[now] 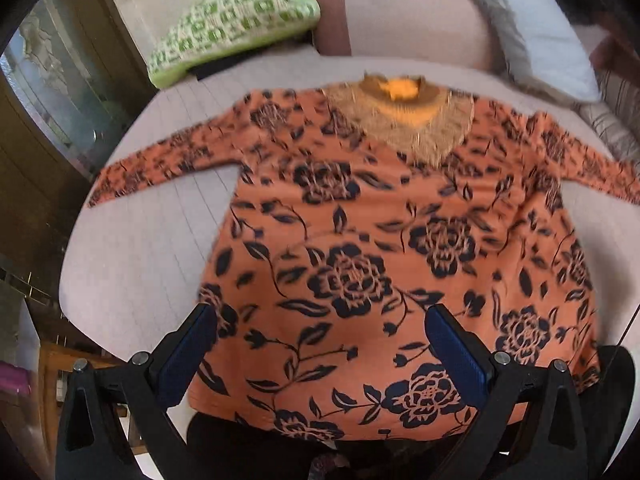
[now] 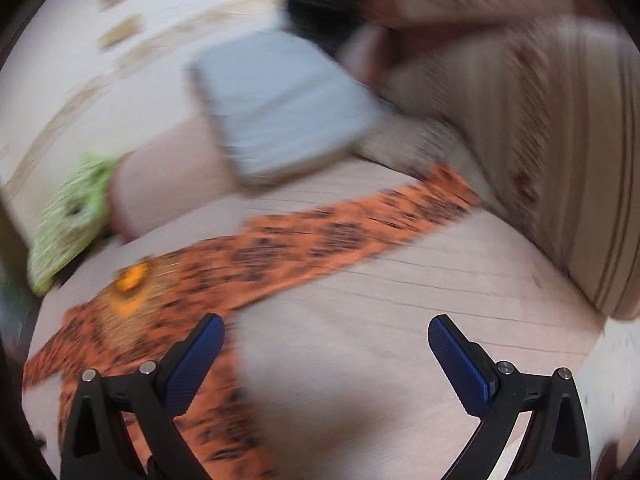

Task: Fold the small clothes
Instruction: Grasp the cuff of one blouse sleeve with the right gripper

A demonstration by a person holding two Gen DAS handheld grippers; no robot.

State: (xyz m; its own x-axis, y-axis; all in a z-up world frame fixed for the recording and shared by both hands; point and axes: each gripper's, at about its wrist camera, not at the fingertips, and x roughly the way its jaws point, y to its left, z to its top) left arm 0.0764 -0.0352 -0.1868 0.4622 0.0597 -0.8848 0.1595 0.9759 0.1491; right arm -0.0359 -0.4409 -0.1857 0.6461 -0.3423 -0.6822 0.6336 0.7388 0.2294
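Note:
An orange long-sleeved top [image 1: 360, 248] with a dark floral print and a tan fringed neck lies flat on a pale table [image 1: 132, 248], both sleeves spread out. My left gripper [image 1: 320, 320] is open and empty above the lower left part of the top, near its hem. The right wrist view is blurred. There the top [image 2: 256, 256] lies at the left with one sleeve stretching to the upper right. My right gripper [image 2: 326, 330] is open and empty over the bare table [image 2: 400, 320], beside the top's right side.
A green and white patterned cushion [image 1: 236, 20] lies beyond the table at the back left. A pale grey pillow [image 1: 548, 36] and a striped sofa arm [image 2: 580, 160] stand at the back right. A dark cabinet [image 1: 48, 120] is to the left.

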